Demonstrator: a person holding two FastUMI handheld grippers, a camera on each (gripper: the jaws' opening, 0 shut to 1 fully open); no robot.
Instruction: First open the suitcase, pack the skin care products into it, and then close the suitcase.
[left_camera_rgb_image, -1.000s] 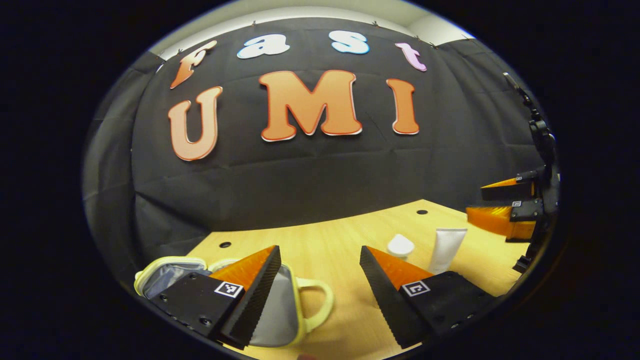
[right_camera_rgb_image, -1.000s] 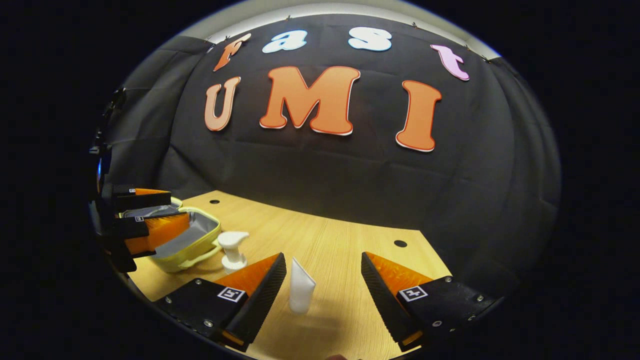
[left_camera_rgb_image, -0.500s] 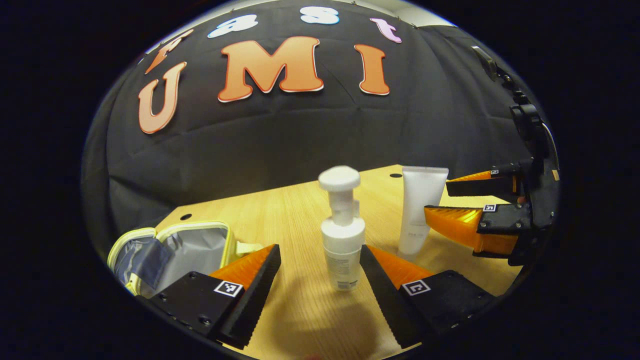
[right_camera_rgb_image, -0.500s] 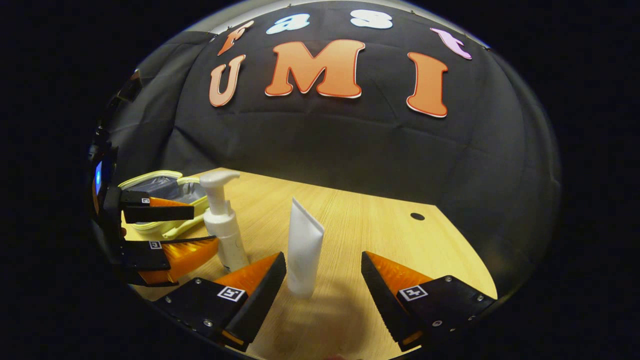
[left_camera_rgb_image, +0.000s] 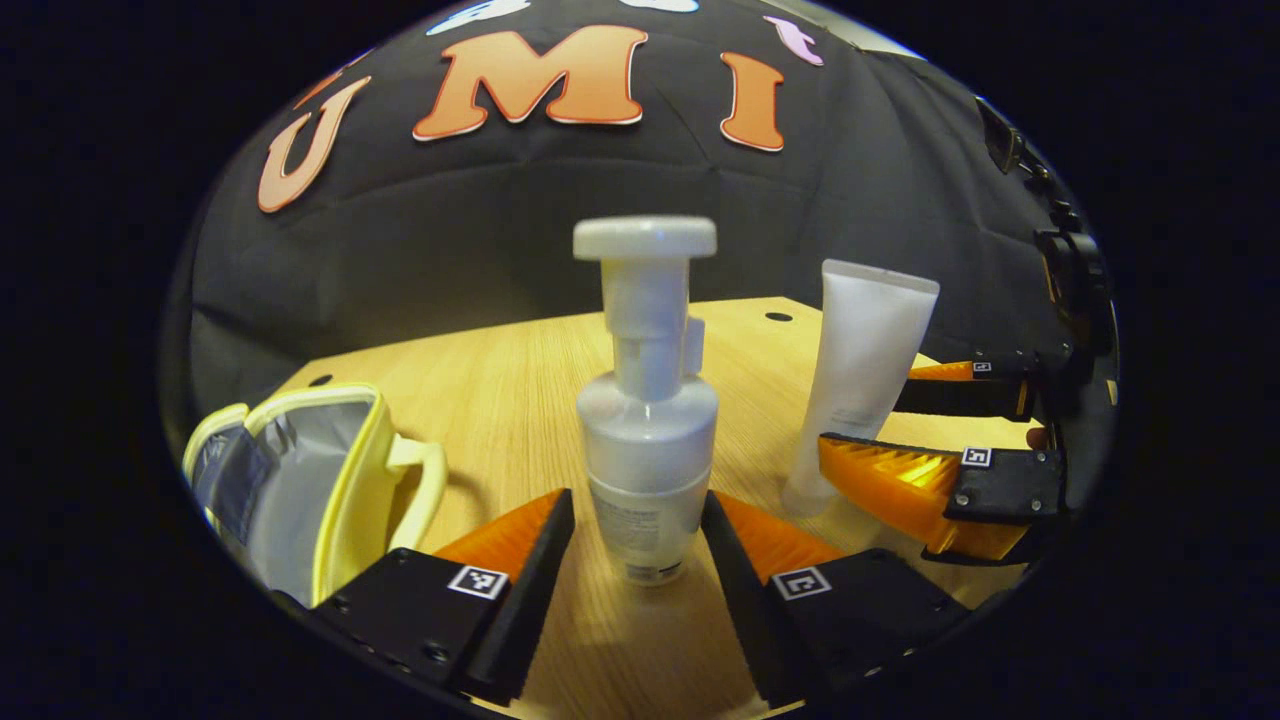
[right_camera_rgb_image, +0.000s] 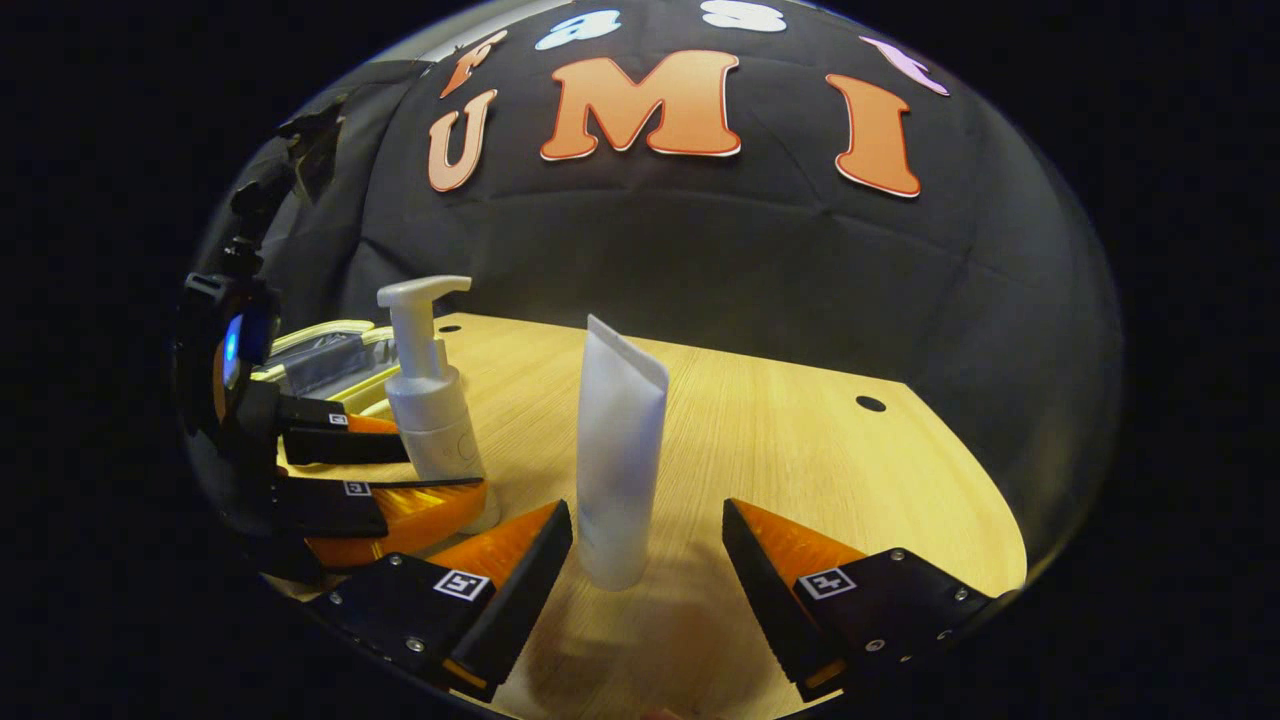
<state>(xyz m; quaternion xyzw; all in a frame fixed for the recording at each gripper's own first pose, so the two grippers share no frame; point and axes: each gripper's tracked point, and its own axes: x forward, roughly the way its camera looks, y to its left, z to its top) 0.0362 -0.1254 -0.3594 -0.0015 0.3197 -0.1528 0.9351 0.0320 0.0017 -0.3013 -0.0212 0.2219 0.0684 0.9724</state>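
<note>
A white pump bottle (left_camera_rgb_image: 645, 440) stands upright on the wooden table between the fingers of my left gripper (left_camera_rgb_image: 637, 497). That gripper is open; its fingers sit close on either side of the bottle's base. A white tube (right_camera_rgb_image: 620, 450) stands on its cap between the spread fingers of my open right gripper (right_camera_rgb_image: 646, 508), nearer the left finger. The small yellow suitcase (left_camera_rgb_image: 300, 480) lies open to the left and shows a grey lining. In the right gripper view, the left gripper (right_camera_rgb_image: 440, 470) brackets the pump bottle (right_camera_rgb_image: 430, 400). The right gripper (left_camera_rgb_image: 880, 420) flanks the tube (left_camera_rgb_image: 860, 370).
The wooden table (right_camera_rgb_image: 800, 470) has small round holes near its far edge. Bare wood lies to the right of the tube. The black cloth wall stands close behind the table. The open suitcase (right_camera_rgb_image: 320, 360) lies behind the left gripper.
Both grippers have come down and forward, so the bottle and the tube stand deeper between their fingers. The left gripper's fingers have narrowed a little around the bottle.
</note>
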